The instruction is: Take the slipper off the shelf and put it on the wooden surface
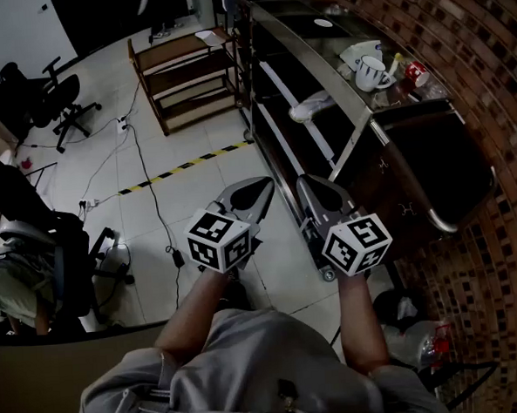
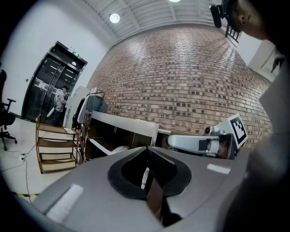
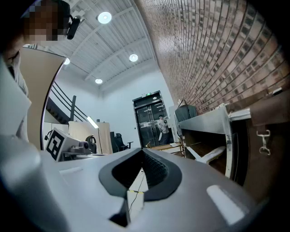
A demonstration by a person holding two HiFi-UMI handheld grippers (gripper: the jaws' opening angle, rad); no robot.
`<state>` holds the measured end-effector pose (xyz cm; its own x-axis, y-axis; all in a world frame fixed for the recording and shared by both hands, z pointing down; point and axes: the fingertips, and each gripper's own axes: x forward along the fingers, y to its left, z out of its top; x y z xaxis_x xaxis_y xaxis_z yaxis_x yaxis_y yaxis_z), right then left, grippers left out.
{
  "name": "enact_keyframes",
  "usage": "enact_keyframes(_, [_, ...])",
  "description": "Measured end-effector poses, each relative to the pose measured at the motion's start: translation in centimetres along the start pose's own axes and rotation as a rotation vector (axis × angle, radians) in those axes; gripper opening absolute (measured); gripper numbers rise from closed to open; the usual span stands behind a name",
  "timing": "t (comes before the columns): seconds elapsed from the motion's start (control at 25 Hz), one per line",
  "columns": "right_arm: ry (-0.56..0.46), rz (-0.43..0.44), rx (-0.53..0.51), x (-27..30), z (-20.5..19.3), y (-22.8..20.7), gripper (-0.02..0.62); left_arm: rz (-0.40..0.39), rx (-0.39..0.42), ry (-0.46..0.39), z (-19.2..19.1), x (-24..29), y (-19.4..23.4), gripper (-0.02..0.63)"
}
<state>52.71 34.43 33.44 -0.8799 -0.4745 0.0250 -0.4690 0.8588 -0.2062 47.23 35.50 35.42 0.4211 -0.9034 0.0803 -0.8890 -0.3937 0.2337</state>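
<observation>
The slipper (image 1: 310, 109) is a white one lying on a middle level of the dark metal shelf (image 1: 273, 82), tucked in under the top board. That board is why I'll have to go in from the open front, low and level, and not from above.

Both tongs are held out level in front of me, short of the shelf and not touching anything. The left gripper (image 1: 262, 185) has its jaws closed together with nothing between them, and so does the right gripper (image 3: 141, 152). So I'd say I'm at the approach stage, and one of them needs to open before it gets near the slipper.

On top of the shelf there's a cup (image 1: 372, 70) and some small clutter, well above the slipper, so it shouldn't be in the way. The slanted brace on the shelf front might crowd the reach.

The likeliest drop spot, as I see it, is the small wooden rack (image 1: 185, 75) just past the shelf. There's a cable (image 1: 148, 177) and striped tape (image 1: 182, 168) on the floor that way, so I'll watch my footing.
</observation>
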Motion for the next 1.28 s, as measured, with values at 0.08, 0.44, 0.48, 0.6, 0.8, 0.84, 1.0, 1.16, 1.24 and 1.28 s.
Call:
enact_keyframes(0.08, [0.009, -0.005, 0.004, 1.5, -0.2, -0.7, 0.0, -0.004, -0.005, -0.002, 0.4, 0.8, 1.5, 0.006])
enact_keyframes(0.44, [0.045, -0.06, -0.002, 11.2, -0.7, -4.4, 0.0, -0.057, -0.032, 0.001, 2.0, 5.3, 11.1, 0.006])
enact_keyframes(0.48, [0.048, -0.071, -0.003, 12.5, -0.7, -4.9, 0.0, -0.067, -0.036, 0.004, 2.2, 5.8, 12.4, 0.006])
enact_keyframes(0.6, [0.061, -0.108, -0.011, 16.6, -0.4, -6.2, 0.0, -0.09, -0.054, 0.019, 3.1, 7.6, 16.4, 0.006])
enact_keyframes(0.8, [0.06, -0.18, -0.018, 21.5, -0.1, -7.9, 0.0, -0.134, -0.06, 0.033, 4.0, 9.8, 21.5, 0.006])
enact_keyframes(0.84, [0.058, -0.192, -0.02, 22.2, 0.0, -8.2, 0.0, -0.139, -0.06, 0.033, 4.2, 10.1, 22.4, 0.006])
enact_keyframes(1.0, [0.056, -0.227, -0.011, 24.3, -0.1, -9.6, 0.0, -0.153, -0.07, 0.053, 4.1, 11.4, 25.3, 0.006])
enact_keyframes(1.16, [0.061, -0.236, 0.016, 26.6, -1.2, -12.1, 0.0, -0.161, -0.082, 0.086, 3.2, 13.9, 27.7, 0.006])
enact_keyframes(1.24, [0.06, -0.236, 0.027, 27.9, -1.6, -13.8, 0.0, -0.17, -0.076, 0.099, 2.9, 15.7, 28.6, 0.006])
enact_keyframes(1.28, [0.059, -0.235, 0.029, 28.4, -1.8, -14.6, 0.0, -0.176, -0.072, 0.108, 2.8, 16.7, 28.9, 0.006])
